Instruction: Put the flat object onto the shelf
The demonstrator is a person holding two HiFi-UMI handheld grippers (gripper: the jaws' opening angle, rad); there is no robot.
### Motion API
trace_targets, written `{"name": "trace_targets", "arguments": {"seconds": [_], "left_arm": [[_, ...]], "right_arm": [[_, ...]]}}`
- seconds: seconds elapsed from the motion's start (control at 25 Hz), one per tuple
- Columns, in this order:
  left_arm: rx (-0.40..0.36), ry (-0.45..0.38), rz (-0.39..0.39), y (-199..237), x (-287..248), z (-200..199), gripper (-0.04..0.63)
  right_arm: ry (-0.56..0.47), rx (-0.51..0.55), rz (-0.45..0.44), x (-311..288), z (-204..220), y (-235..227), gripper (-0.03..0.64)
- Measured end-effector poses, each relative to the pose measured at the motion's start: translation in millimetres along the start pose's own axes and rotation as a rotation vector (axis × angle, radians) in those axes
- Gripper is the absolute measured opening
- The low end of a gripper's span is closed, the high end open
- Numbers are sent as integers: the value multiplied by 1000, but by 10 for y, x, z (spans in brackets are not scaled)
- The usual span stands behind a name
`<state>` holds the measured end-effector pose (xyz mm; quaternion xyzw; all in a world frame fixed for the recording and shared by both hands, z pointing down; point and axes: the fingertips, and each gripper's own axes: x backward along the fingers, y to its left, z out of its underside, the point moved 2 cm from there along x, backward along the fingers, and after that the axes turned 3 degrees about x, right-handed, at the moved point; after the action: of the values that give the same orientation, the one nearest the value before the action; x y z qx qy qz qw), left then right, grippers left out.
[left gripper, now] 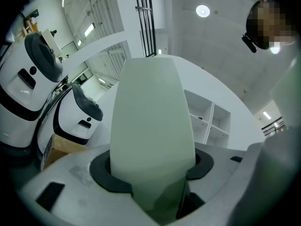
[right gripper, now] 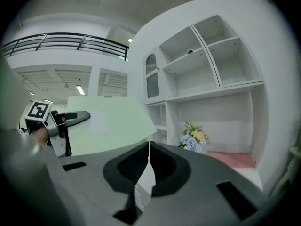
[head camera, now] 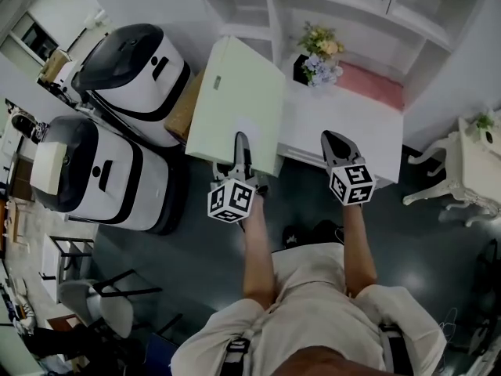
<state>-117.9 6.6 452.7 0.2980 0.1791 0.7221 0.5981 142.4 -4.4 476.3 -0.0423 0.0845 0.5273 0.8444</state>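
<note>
Shelf (head camera: 272, 22) top beyond head view's edge; desk (head camera: 356, 120) left end behind flat object (head camera: 235, 100).

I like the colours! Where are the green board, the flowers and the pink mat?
green board (head camera: 235, 92), head view, middle of its flat face.
flowers (head camera: 321, 53), head view, the blossoms.
pink mat (head camera: 372, 87), head view, its middle.

The pale green flat object (head camera: 235, 104) looked matt and smooth, the white shelf (right gripper: 221, 88) smoothly painted, and the dark floor (head camera: 188, 276) faintly glossy.
</note>
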Motion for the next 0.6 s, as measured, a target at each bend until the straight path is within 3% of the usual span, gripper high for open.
{"name": "trace_targets", "arguments": {"seconds": [0.2, 0.6], "left_arm": [[-42, 1, -28, 121, 106, -37, 261], [-6, -37, -83, 320, 189, -131, 261]], "right_arm": [[14, -13, -25, -118, 81, 104, 71], [3, 3, -116, -326, -9, 304, 71]]}}
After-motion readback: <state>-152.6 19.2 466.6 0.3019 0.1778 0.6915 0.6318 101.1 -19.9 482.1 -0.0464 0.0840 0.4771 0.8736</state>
